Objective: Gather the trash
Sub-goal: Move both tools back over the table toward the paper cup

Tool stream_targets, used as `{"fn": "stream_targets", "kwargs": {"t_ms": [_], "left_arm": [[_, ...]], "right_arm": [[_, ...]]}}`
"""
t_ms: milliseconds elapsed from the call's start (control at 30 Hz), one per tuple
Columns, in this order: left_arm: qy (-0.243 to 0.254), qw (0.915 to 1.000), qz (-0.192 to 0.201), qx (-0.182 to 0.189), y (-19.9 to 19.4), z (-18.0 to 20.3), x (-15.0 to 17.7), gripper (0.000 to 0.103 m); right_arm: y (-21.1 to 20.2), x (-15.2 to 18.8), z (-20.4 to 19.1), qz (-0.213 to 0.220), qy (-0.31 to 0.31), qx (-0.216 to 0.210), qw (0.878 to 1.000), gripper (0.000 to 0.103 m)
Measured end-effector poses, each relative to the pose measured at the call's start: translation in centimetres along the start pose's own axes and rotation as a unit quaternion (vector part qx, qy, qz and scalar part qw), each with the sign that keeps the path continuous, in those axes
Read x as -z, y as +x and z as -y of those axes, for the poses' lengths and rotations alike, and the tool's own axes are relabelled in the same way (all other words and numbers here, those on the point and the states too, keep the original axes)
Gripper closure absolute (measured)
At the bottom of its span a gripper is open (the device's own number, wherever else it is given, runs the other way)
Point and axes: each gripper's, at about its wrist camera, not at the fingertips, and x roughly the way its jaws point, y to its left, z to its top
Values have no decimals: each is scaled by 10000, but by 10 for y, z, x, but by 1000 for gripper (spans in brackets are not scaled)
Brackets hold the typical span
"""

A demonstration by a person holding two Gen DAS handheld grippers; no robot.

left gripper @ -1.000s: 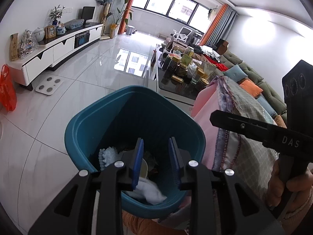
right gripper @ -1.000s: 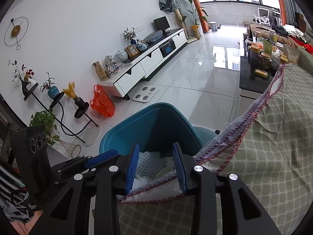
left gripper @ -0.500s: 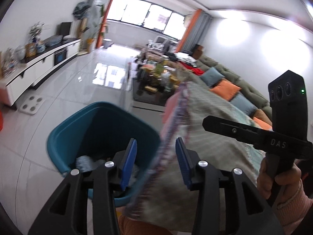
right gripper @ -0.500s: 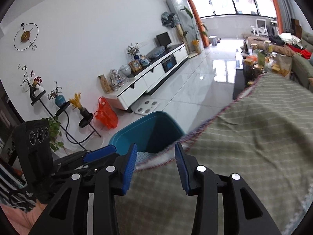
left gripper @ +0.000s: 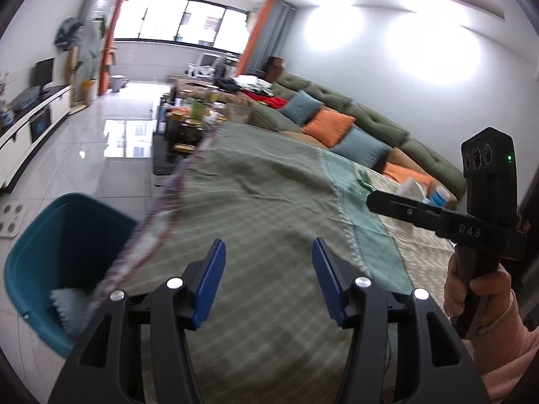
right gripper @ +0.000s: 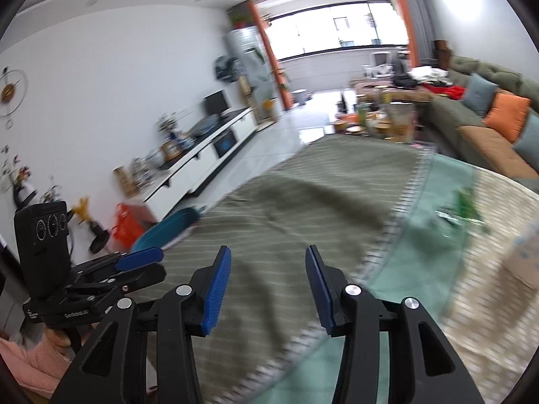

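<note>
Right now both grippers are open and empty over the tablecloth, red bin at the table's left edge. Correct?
Not quite: the bin is teal, as the left wrist view shows. The rest holds: left gripper and right gripper are open, empty, above the tablecloth.

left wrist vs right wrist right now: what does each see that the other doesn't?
Left wrist only: inside of the teal bin with white trash, plus the right hand. Right wrist only: wall clock, orange bag, plant stand. Both: checked tablecloth, green sofa, window, and both grippers, open with nothing between the jaws: left gripper, right gripper.
</note>
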Motion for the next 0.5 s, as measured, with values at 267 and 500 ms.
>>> {"fn": "stream_targets", "kwargs": {"t_ms": [267, 500], "left_arm": [[334, 9982, -307, 385, 40, 43, -8, 47], [546, 9954, -504, 610, 68, 70, -17, 47]], "right_arm": [[-38, 20, 60, 206, 514, 537, 9970, 54], [-70, 26, 107, 445, 846, 1027, 9901, 50]]}}
